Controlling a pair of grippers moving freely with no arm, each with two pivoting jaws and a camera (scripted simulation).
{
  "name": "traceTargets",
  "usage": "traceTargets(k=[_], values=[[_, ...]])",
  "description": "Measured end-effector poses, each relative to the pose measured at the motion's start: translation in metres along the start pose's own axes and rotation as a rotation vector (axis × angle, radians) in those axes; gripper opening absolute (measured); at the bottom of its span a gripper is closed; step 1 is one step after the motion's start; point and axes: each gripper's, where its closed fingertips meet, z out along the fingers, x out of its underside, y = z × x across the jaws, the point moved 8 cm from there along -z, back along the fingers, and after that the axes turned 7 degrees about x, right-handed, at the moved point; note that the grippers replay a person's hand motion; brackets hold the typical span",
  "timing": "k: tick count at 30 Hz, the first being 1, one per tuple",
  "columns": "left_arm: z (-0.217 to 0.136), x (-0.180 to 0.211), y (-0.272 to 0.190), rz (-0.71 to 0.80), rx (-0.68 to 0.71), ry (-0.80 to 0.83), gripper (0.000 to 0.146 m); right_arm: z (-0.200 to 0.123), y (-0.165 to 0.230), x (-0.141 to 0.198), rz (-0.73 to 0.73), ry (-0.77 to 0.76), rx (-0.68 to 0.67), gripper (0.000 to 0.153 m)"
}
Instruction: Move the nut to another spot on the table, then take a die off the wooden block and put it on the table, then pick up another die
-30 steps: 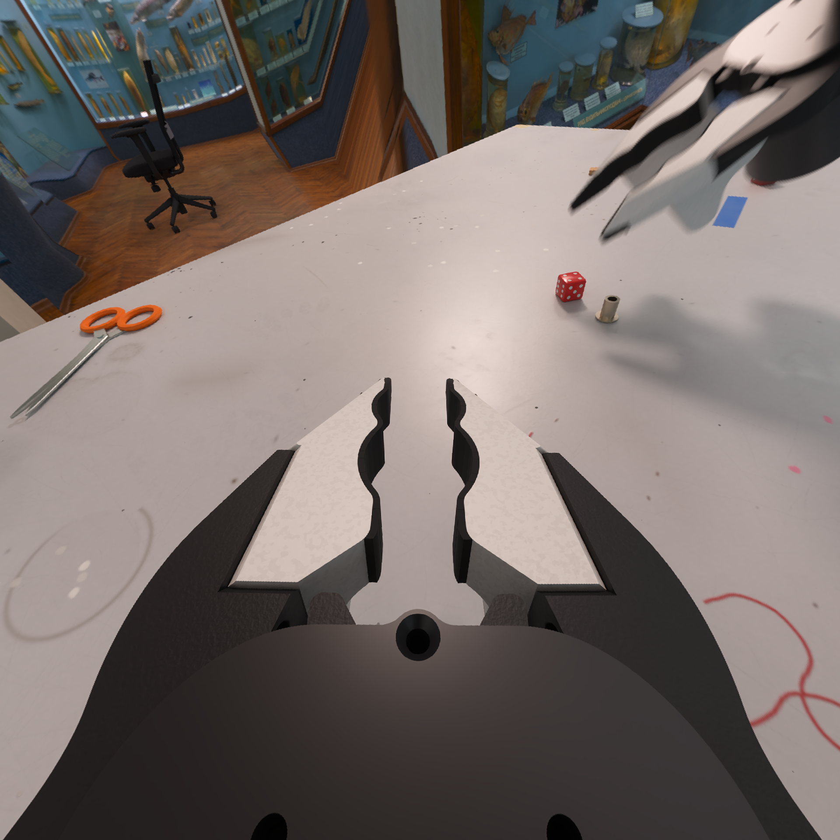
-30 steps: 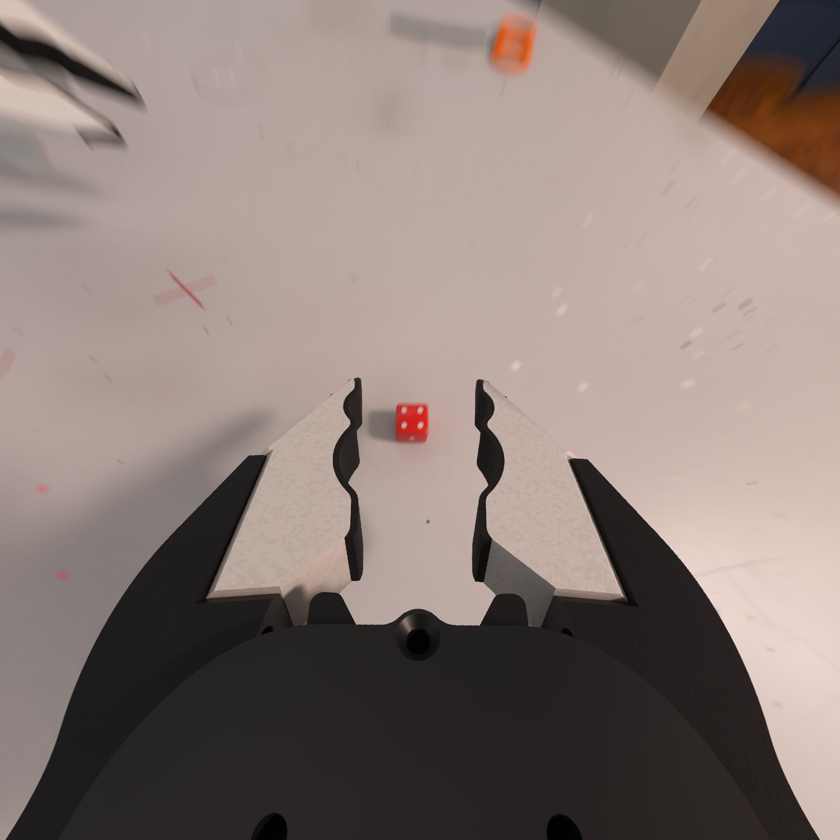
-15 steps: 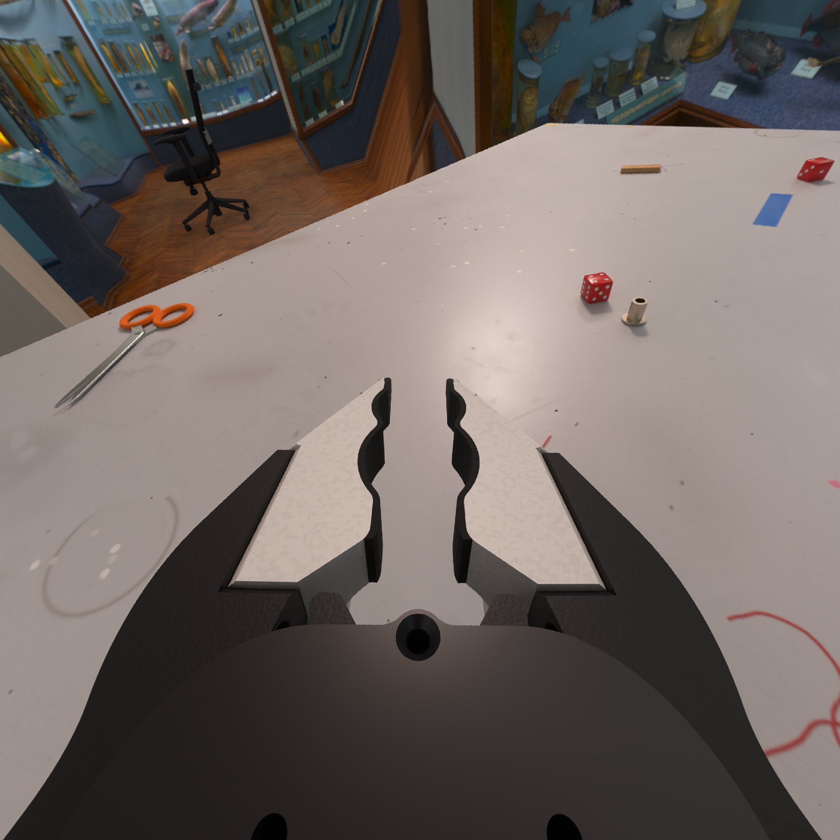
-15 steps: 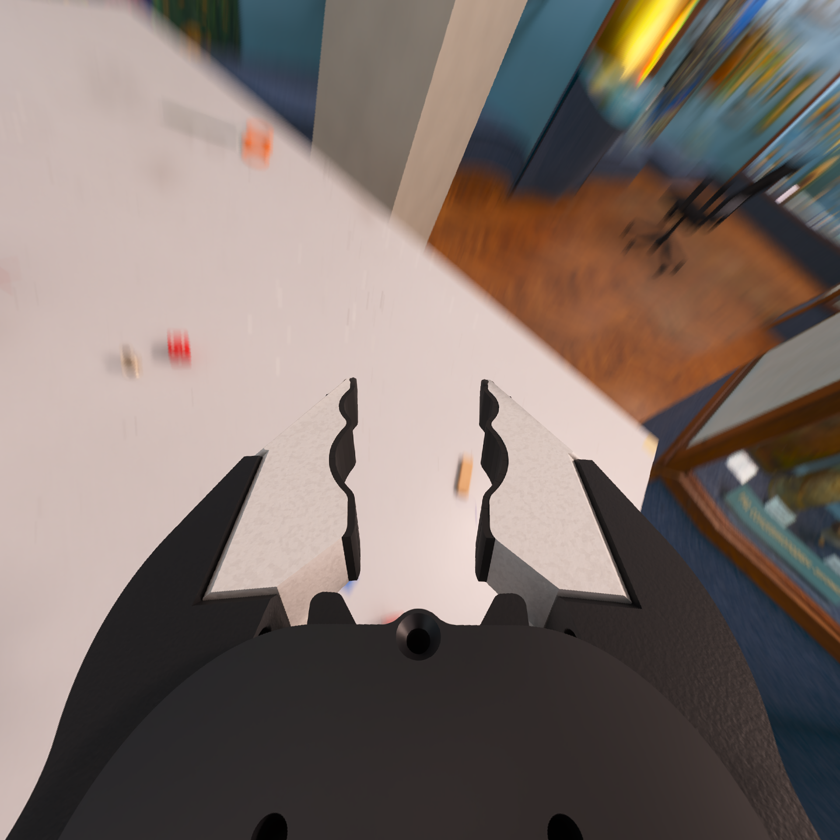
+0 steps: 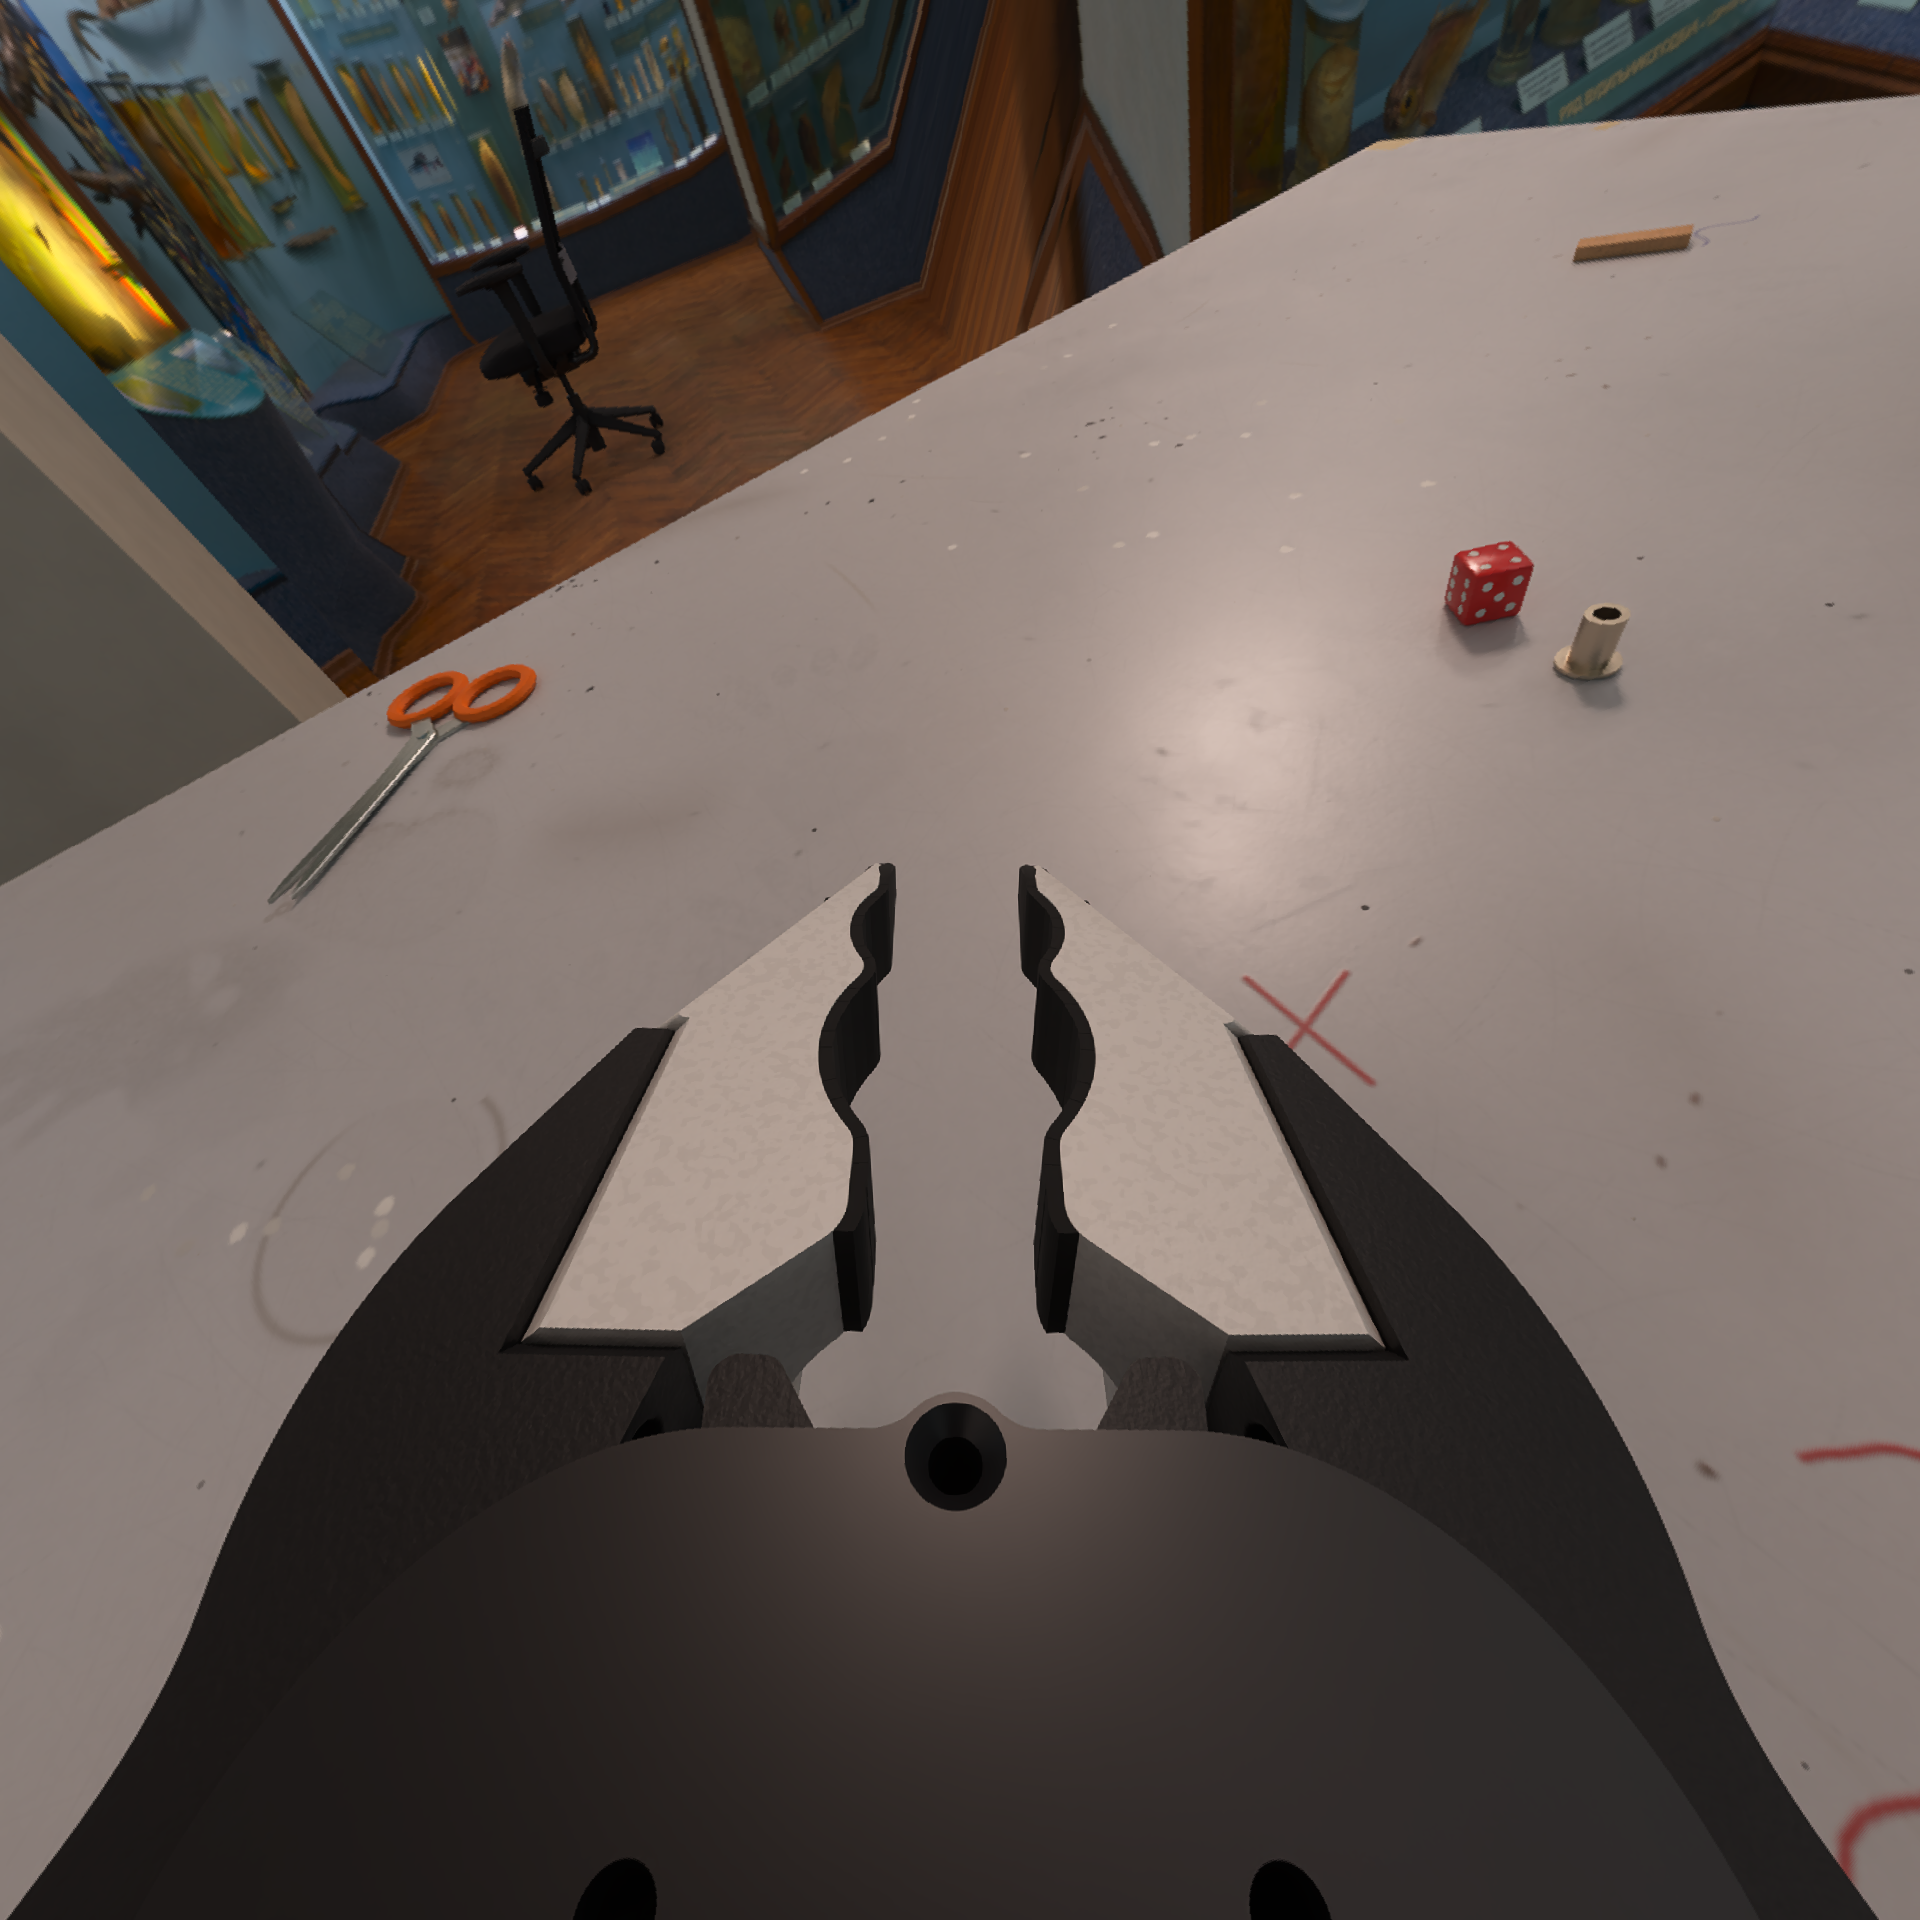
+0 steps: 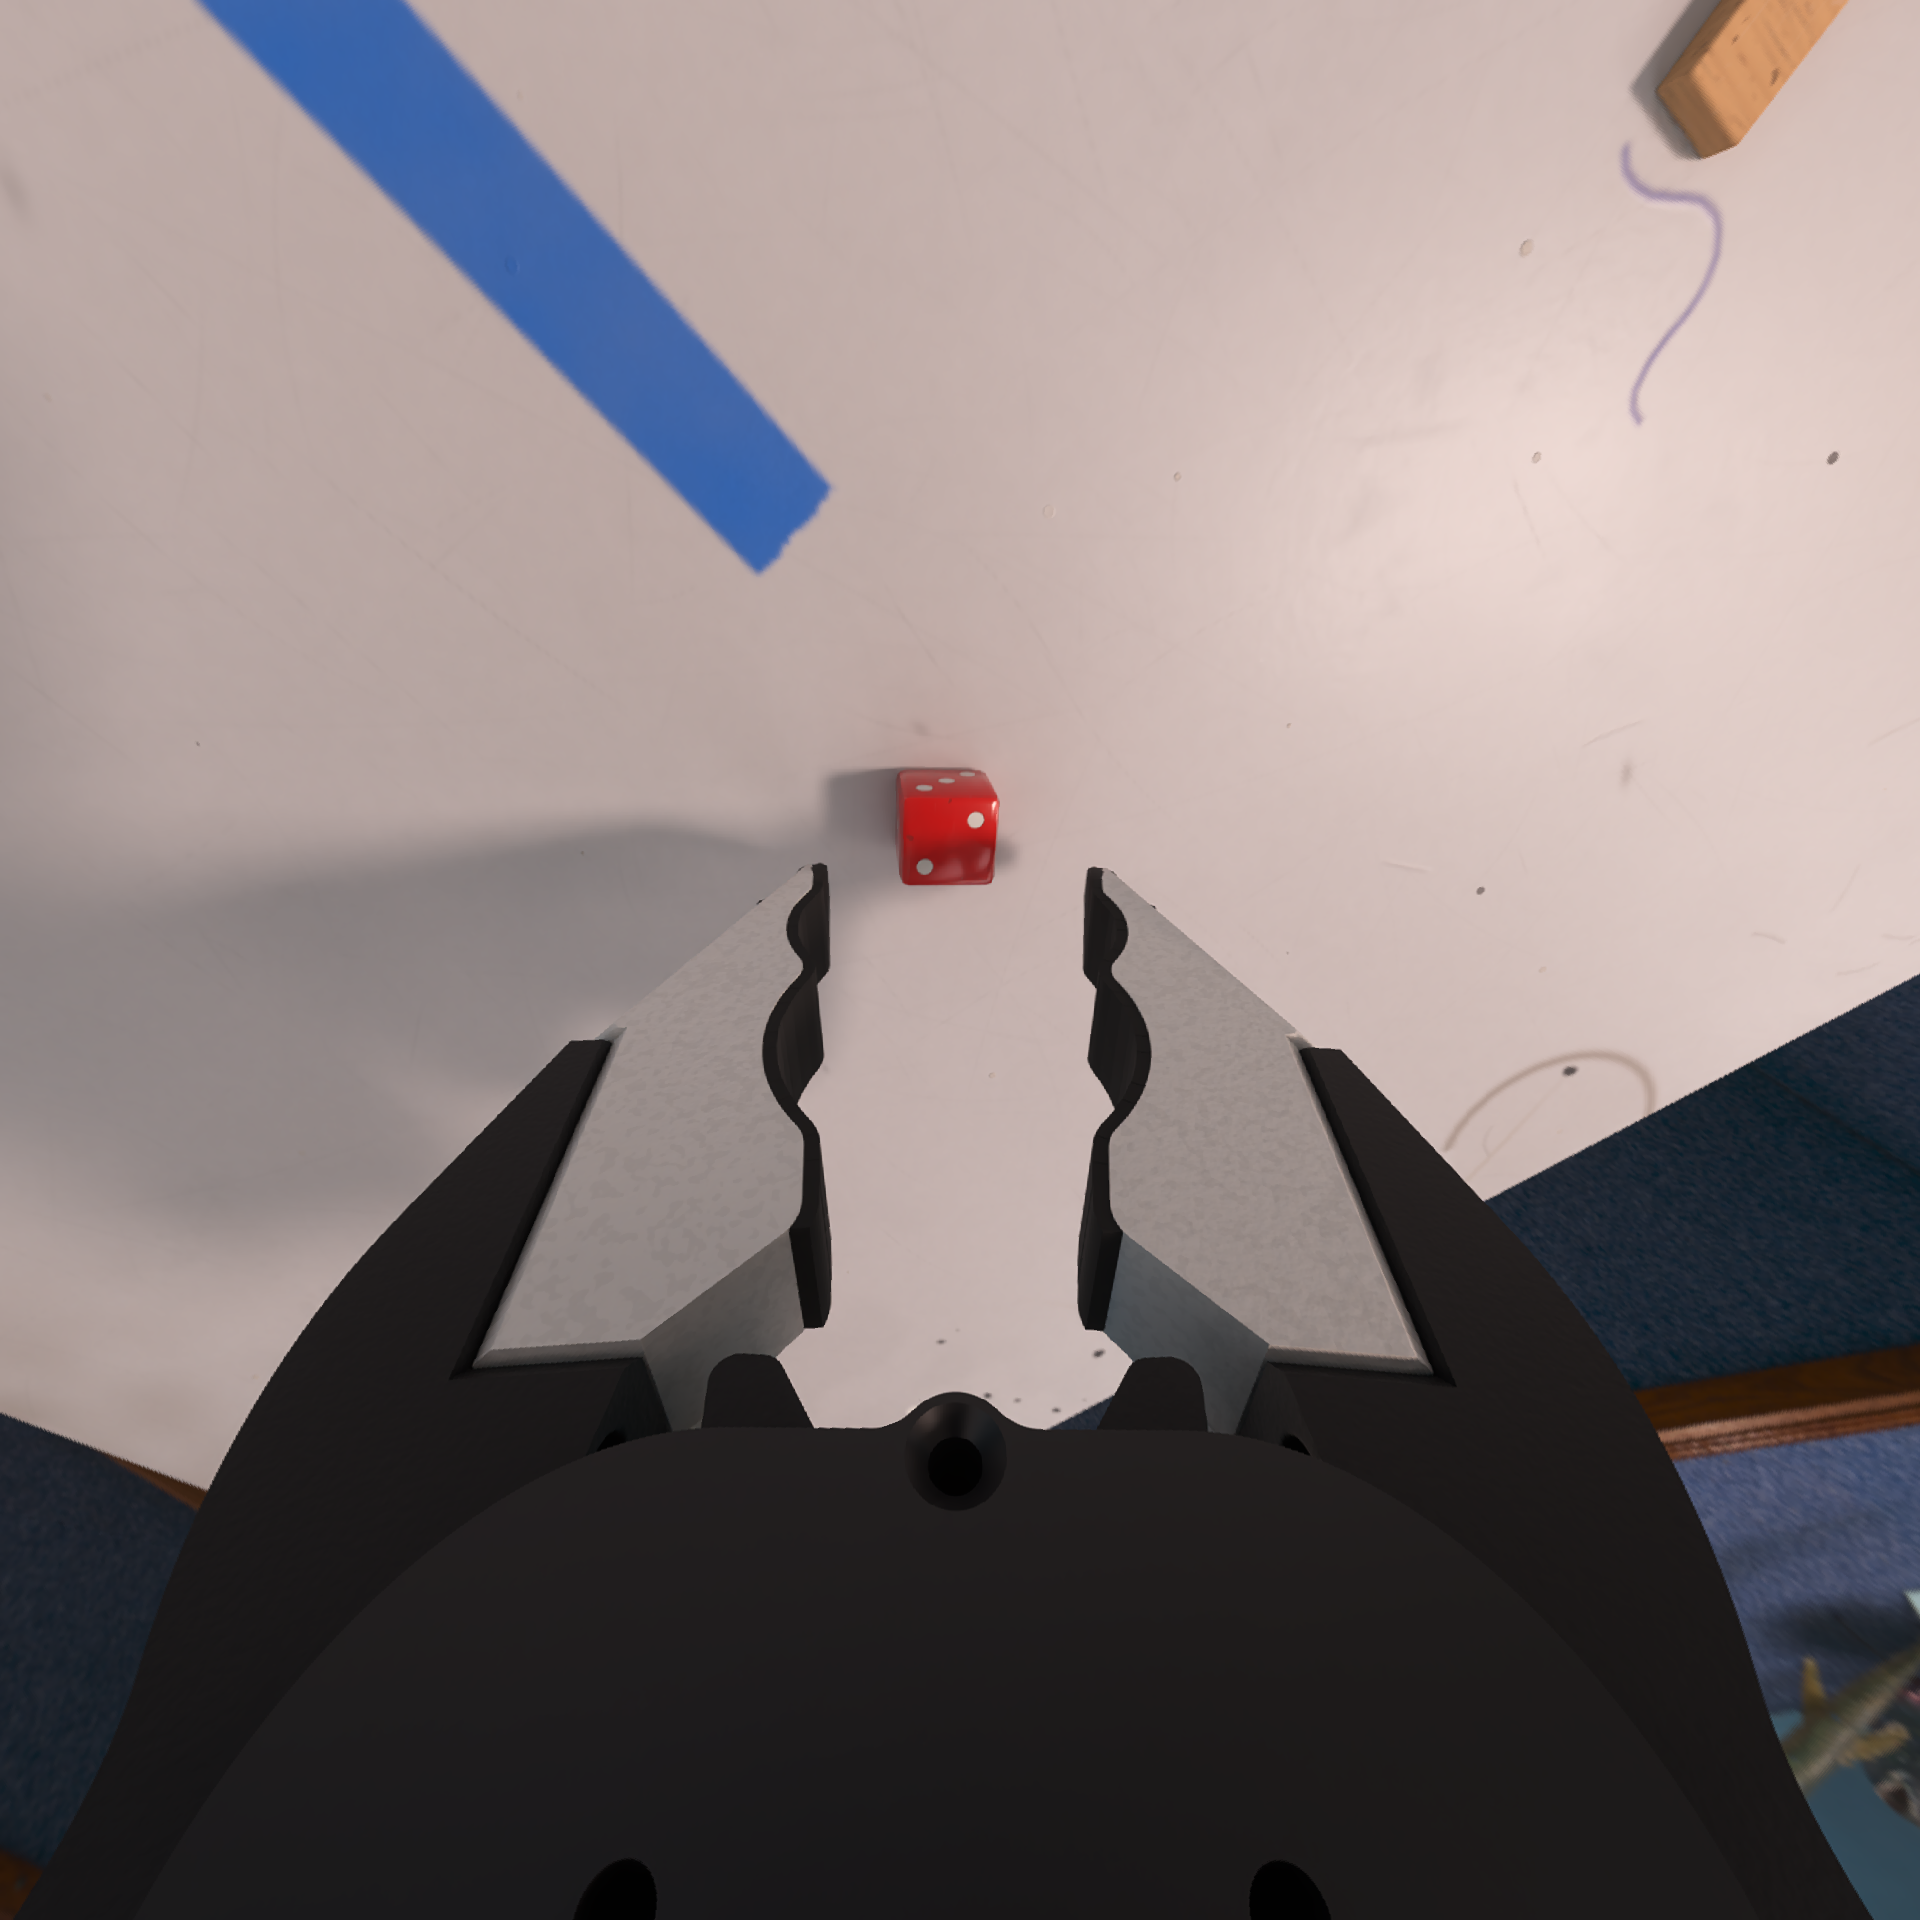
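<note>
Table [image 5: 1143,727], grey: scissors [image 5: 416,769] far left of left gripper [image 5: 956,873], jaws narrowly parted, empty; die [image 5: 1488,584] beside nut [image 5: 1592,644] to its right; right gripper [image 6: 956,873], jaws wide, empty, just short of second die [image 6: 945,828]; wooden block [image 6: 1735,73] far right.

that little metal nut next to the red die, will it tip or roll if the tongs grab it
The nut stands upright on a small flange, so a side nudge may well tip it. Its round barrel would then probably roll. Smooth metal likely slips; the die beside it crowds the grip.
</note>
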Motion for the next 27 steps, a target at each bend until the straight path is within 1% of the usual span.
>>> traceTargets(k=[7, 9, 11, 12, 13, 14, 16, 18, 20, 21, 23, 27], values=[[0.005, 0.003, -0.002, 0.006, 0.007, 0.017, 0.023, 0.004, -0.004, -0.002, 0.033, 0.008, -0.106, 0.025], [0.004, 0.003, -0.002, 0.011, 0.006, 0.015, 0.023, 0.004, -0.007, -0.002, 0.038, 0.012, -0.111, 0.018], [0.003, 0.002, -0.002, 0.016, 0.003, 0.009, 0.023, -0.001, -0.008, -0.004, 0.036, -0.017, -0.108, 0.018], [0.002, 0.002, -0.002, 0.016, 0.002, 0.004, 0.023, -0.010, -0.008, -0.009, 0.046, -0.071, -0.099, 0.018], [0.001, 0.002, -0.001, 0.012, 0.002, -0.001, 0.023, -0.023, -0.008, -0.016, 0.061, -0.157, -0.082, 0.018], [0.001, 0.002, -0.001, 0.007, 0.002, -0.005, 0.023, -0.041, -0.007, -0.025, 0.072, -0.263, -0.057, 0.018], [0.001, 0.002, 0.001, -0.005, 0.005, -0.013, 0.023, -0.084, 0.003, -0.050, 0.081, -0.522, 0.002, 0.018], [0.002, 0.002, 0.001, -0.015, 0.015, -0.019, 0.024, -0.122, 0.023, -0.077, 0.082, -0.746, 0.018, 0.018], [0.003, 0.000, -0.001, -0.015, 0.034, -0.031, 0.024, -0.144, 0.050, -0.108, 0.068, -0.904, 0.005, 0.018], [0.004, -0.001, -0.003, -0.011, 0.046, -0.036, 0.024, -0.146, 0.064, -0.122, 0.065, -0.946, -0.018, 0.018], [0.004, -0.003, -0.007, 0.004, 0.067, -0.044, 0.024, -0.136, 0.089, -0.153, 0.059, -0.974, -0.065, 0.018], [0.000, -0.006, -0.015, 0.017, 0.108, -0.070, 0.024, -0.081, 0.127, -0.206, 0.063, -0.919, -0.185, 0.018]])
